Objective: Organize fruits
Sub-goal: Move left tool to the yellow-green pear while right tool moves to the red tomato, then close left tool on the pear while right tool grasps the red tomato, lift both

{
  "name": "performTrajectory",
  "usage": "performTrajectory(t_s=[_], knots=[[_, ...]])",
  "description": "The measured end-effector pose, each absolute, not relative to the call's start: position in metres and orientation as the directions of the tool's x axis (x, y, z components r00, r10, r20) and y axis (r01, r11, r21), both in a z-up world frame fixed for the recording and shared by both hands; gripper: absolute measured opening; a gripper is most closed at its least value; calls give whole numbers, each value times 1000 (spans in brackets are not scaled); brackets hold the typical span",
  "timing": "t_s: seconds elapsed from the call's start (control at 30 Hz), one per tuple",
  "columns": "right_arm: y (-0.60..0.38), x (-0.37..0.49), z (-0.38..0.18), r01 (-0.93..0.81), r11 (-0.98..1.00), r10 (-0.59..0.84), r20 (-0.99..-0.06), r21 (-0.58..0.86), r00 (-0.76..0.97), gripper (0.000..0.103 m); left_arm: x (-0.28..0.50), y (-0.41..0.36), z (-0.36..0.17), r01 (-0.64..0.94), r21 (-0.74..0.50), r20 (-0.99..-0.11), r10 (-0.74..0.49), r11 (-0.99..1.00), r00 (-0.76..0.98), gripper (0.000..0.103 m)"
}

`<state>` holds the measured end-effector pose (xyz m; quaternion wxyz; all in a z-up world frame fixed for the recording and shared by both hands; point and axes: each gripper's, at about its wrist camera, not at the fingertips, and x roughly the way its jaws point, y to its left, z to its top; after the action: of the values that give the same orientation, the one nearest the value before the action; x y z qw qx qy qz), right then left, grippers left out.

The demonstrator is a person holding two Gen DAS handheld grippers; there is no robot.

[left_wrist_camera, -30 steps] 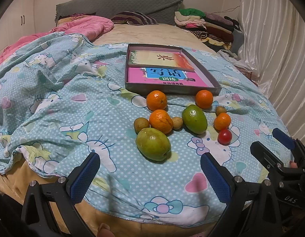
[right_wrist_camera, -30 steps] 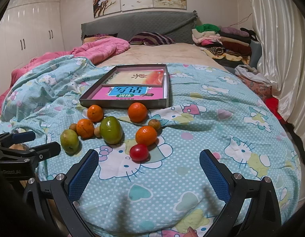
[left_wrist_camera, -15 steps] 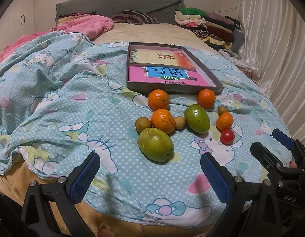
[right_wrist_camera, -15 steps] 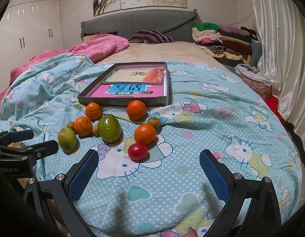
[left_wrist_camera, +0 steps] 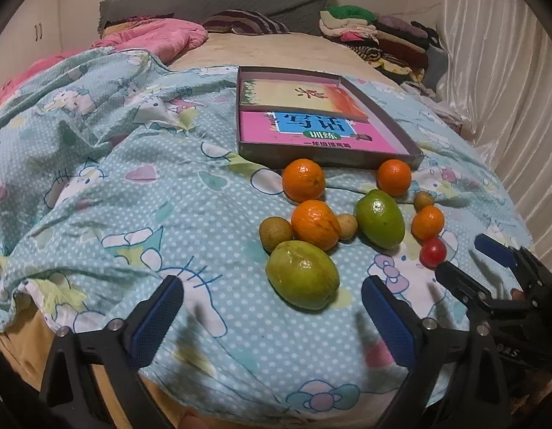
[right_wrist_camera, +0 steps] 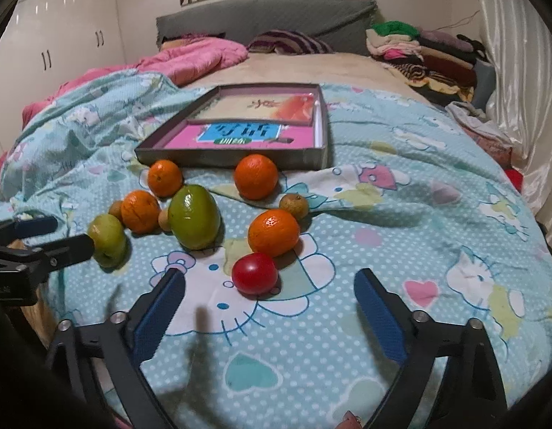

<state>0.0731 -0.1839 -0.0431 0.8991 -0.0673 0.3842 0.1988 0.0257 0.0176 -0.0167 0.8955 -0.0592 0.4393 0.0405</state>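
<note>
Fruits lie clustered on a blue patterned quilt: several oranges (left_wrist_camera: pixel 303 180), two green mangoes (left_wrist_camera: pixel 302 279) (right_wrist_camera: pixel 194 217), small brown fruits (left_wrist_camera: pixel 276 233) and a red tomato (right_wrist_camera: pixel 254 273). Behind them sits a grey tray (left_wrist_camera: pixel 401 131) holding two books. My left gripper (left_wrist_camera: pixel 272 318) is open and empty, just short of the near green mango. My right gripper (right_wrist_camera: pixel 270 312) is open and empty, just short of the red tomato. Each gripper also shows at the edge of the other's view.
A pink blanket (right_wrist_camera: pixel 190 62) and a striped pillow (right_wrist_camera: pixel 290 41) lie at the head of the bed. Folded clothes (right_wrist_camera: pixel 426 53) are stacked at the back right. A white curtain (left_wrist_camera: pixel 508 89) hangs along the right side. The bed's front edge is just under the grippers.
Both grippers have moved forward toward the fruits, which look larger and nearer. Both stay open. No fruit has moved.
</note>
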Motion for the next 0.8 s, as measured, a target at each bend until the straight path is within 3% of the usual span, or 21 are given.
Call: performTrajectory(t_s=[0.13,0.4,0.63,0.8], knots=[[-180,84,-54,-426,903,317,-746,50,585,55,30,15,-20,-113,-68,-798,14,991,603,89],[-174,89,-62,-473,879,352,-749,59,561,32,37,7,-25,-91,-144,-794,-61,985,605,70],[-179,87,-60,-477,876,367,-745,75,557,31,46,4,-35,-87,-126,-820,-54,988,569,51],[-187,84,-53,-465,879,381,-736,102,559,31,48,6,-34,-79,-136,-829,-70,988,554,50]])
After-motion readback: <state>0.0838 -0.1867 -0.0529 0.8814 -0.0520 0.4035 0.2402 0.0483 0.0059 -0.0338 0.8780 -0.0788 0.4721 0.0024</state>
